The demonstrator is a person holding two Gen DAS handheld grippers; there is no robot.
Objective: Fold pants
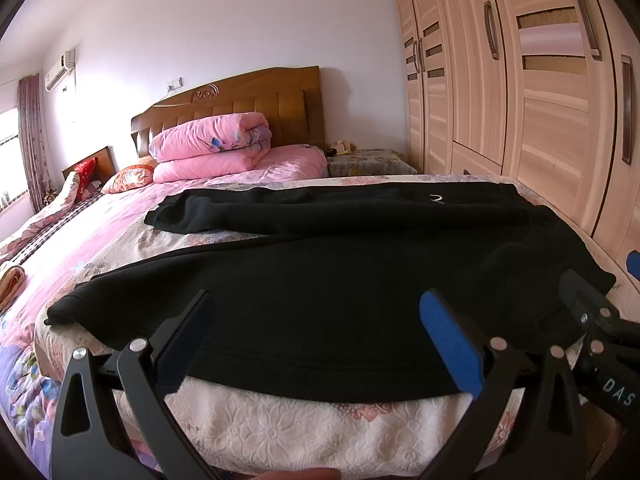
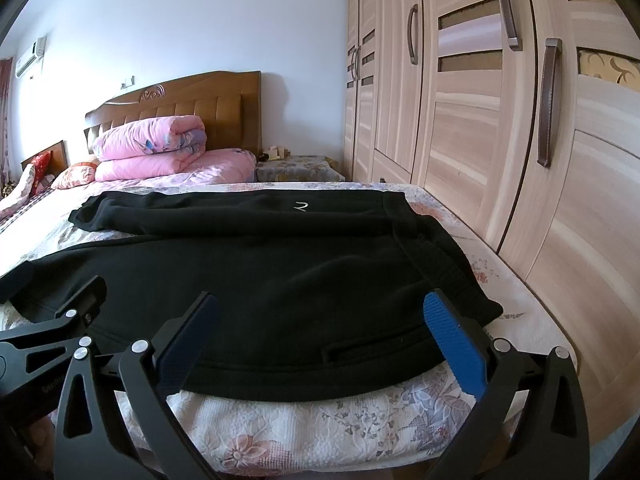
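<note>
Black pants lie spread flat across the foot of the bed, legs running left, waistband at the right; they also show in the right wrist view. A small white logo marks the far leg. My left gripper is open and empty, its fingers hovering over the near edge of the near leg. My right gripper is open and empty over the near edge by the waistband. The right gripper's tip shows in the left wrist view.
The bed has a floral cover, with its near edge just under the grippers. Folded pink quilts lie by the wooden headboard. A tall wardrobe stands close along the bed's right side. A nightstand is beside the headboard.
</note>
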